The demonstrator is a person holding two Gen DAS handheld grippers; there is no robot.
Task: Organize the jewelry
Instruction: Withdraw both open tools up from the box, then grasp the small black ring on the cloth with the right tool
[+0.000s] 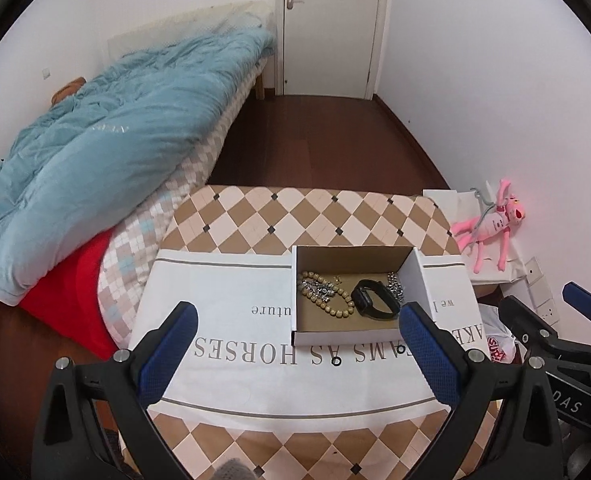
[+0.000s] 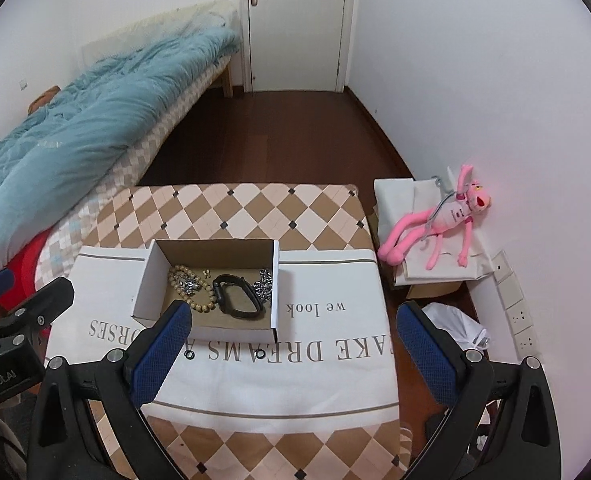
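Observation:
An open white cardboard box (image 1: 301, 292) (image 2: 143, 296) stands on a white cloth with grey lettering (image 1: 223, 364) (image 2: 335, 360). Inside lie a wooden bead bracelet (image 1: 327, 296) (image 2: 203, 304), a black watch band (image 1: 375, 302) (image 2: 235, 300) and silver chains (image 1: 395, 286) (image 2: 265, 280). Two small black rings lie on the cloth in front of the box (image 1: 337, 361) (image 2: 261, 354) (image 2: 190, 355). My left gripper (image 1: 299, 352) is open and empty, near the box front. My right gripper (image 2: 291, 354) is open and empty, to the right.
The cloth lies on a checkered table (image 1: 279, 212) (image 2: 255, 208). A bed with a blue quilt (image 1: 107, 148) (image 2: 75, 128) is at the left. A pink plush toy (image 1: 491, 220) (image 2: 439, 224) lies on bags by the right wall. A closed door (image 1: 327, 24) is behind.

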